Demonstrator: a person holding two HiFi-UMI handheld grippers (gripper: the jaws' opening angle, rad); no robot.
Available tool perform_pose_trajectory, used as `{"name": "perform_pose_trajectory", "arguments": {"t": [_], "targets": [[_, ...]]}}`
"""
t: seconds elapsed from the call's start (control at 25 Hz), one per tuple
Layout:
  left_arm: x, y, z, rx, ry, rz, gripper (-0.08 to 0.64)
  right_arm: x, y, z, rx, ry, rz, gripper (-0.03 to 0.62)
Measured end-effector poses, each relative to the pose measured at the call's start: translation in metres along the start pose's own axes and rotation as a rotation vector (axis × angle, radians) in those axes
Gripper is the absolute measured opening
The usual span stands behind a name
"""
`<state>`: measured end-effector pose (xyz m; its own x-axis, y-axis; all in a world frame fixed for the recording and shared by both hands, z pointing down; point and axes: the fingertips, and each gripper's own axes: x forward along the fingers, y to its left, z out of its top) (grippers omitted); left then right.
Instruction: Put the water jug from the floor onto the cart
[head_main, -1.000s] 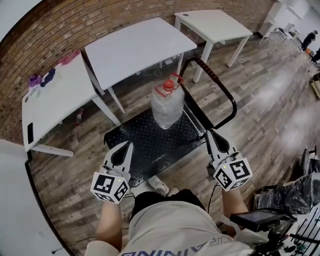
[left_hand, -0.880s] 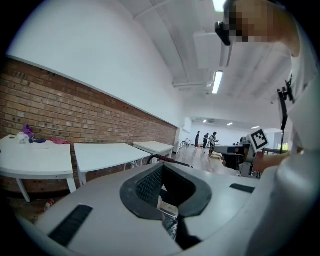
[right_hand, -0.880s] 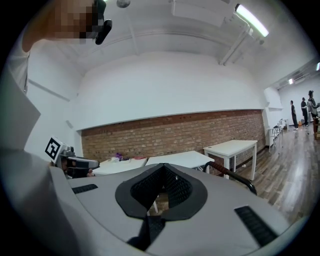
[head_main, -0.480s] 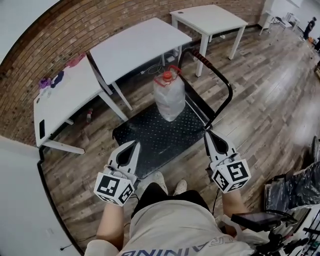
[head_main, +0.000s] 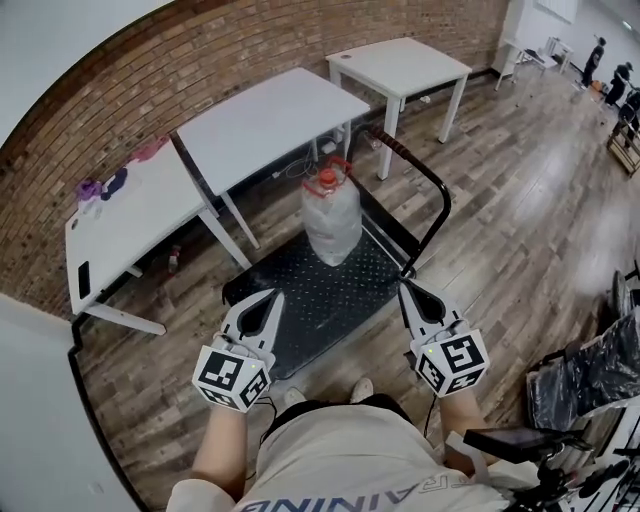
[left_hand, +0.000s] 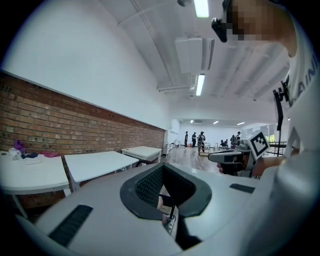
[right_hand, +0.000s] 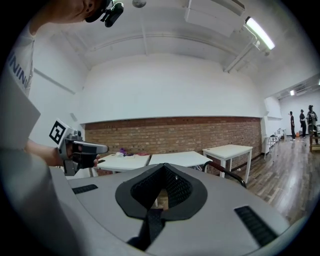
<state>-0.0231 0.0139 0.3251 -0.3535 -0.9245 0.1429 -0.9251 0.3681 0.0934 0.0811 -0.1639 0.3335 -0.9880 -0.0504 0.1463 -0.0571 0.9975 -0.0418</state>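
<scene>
Standing upright on the black cart (head_main: 300, 300), the water jug (head_main: 332, 222) sits ahead of and between the left gripper (head_main: 268, 298) and right gripper (head_main: 407, 290), both closed, empty and well clear of it.

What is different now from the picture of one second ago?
The left gripper and the right gripper have drawn back from the cart, toward the person. Nothing was taken or let go. Both stay shut and empty; the jug stays upright on the cart.

L gripper (head_main: 269, 297), R gripper (head_main: 404, 289): grey-white, 2 b/w marker cubes (head_main: 232, 378); white lettered tee (head_main: 350, 472); shoes (head_main: 363, 388) prob. pale.
</scene>
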Motion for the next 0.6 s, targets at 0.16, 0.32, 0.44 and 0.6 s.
{"name": "perform_pose_trajectory", "arguments": {"t": [0.16, 0.32, 0.44, 0.6], "targets": [[-0.016, 0.011, 0.003, -0.013, -0.017, -0.013, 0.0, 0.016, 0.035, 0.008, -0.041, 0.021, 0.038, 0.003], [-0.023, 0.019, 0.001, -0.021, -0.034, -0.017, 0.0, 0.022, 0.049, 0.012, -0.058, 0.029, 0.045, 0.003], [-0.027, 0.027, 0.0, -0.026, -0.037, -0.022, 0.0, 0.025, 0.051, 0.009, -0.053, 0.041, 0.033, 0.003], [-0.035, 0.042, -0.001, -0.052, -0.042, -0.023, 0.0, 0.033, 0.061, 0.008, -0.047, 0.055, 0.025, 0.003]]}}
